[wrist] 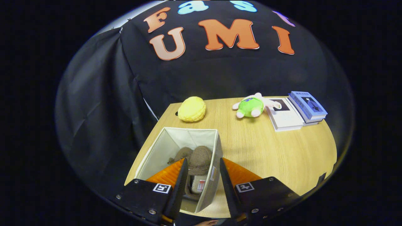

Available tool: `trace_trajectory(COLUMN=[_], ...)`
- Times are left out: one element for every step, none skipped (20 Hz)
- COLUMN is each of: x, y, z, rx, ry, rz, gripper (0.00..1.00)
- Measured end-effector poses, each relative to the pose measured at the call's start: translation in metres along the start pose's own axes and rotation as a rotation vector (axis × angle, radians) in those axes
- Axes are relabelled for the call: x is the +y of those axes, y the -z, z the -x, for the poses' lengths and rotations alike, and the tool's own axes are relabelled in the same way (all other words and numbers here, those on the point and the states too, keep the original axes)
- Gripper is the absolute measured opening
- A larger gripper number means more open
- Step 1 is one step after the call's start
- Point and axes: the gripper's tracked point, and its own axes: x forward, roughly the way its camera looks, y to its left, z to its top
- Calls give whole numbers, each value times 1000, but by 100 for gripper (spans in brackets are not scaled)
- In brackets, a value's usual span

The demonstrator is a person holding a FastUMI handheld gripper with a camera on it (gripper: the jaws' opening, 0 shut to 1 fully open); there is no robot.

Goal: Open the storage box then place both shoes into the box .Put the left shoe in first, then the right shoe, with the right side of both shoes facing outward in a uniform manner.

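Two brown shoes point(196, 163) sit inside the open fabric storage box point(163, 147) as your gripper point(203, 175) hangs over its near right corner, fingers spread, one inside the box and one outside, the box's right wall point(215, 163) running between them. Nothing is pinched; the pads appear to stand apart from both the wall and the shoes, though you cannot tell for certain whether one brushes the cloth. The shoes look like soft felt or suede, rounded at the toe, light and yielding; judged from here, the firmest hold would be at the heel or along the collar rim, since the upper would fold under pressure. The box itself is thin, pale cloth over stiff panels, light enough to slide or tip if nudged. Beyond it, on the wood-grain table point(267, 150), a knobbly yellow cushion point(192, 109) rests at the far left, a green-and-white plush toy point(251, 106) lies past the middle, and two books point(296, 111) sit at the far right, touching.
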Motion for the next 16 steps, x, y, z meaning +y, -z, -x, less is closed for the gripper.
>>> trace_trajectory(x=[-5,-10,-17,-24,-30,-39,-46,-53,-57,-64,-70,-77,-84,-90,-96,-99], y=[-9,-18,-28,-37,-47,-58,-68,-73,-79,-83,-88,-93,-98,-104,-108,-112], z=[8,17,29,40,52,62,72,82,94,106,118,129,144,155,168,179], rx=[-38,-88,-138,-192,-249,-315,-368,-411,-449,-483,-518,-554,-594,-629,-665,-698], ry=[-9,-20,-23,-30,-31,-23,-19,-16,-21,-20,-21,-14,-9,-5,-7,-13], rz=[8,22,42,71,104,135,160,177,194,208,222,230,238,239,237,238], gripper=[65,68,74,77,81,84,88,89,91,92,93,93,94,95,94,94])
